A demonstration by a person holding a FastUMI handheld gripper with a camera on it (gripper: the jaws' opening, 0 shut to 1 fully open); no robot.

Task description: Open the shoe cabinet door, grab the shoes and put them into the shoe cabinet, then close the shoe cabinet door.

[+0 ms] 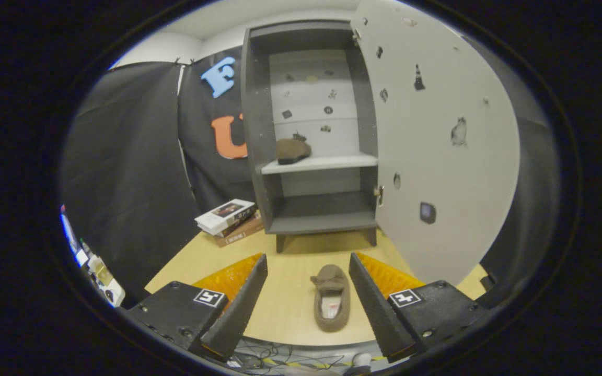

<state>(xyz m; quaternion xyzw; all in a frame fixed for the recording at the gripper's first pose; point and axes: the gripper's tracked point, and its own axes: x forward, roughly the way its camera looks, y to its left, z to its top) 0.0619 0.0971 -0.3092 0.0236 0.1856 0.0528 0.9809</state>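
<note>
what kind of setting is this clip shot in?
Likely a staged recording booth, not a real home. A small grey shoe cabinet stands on a light wooden tabletop with black cloth hung behind. The open gripper straddles a brown slipper; a second brown slipper sits on the shelf.

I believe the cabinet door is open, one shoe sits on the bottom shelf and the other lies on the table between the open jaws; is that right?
Not quite: the gripper view shows the stored shoe on the middle shelf, not the bottom one. The rest holds: the door is open and the other shoe lies between the gripper's open jaws.
</note>
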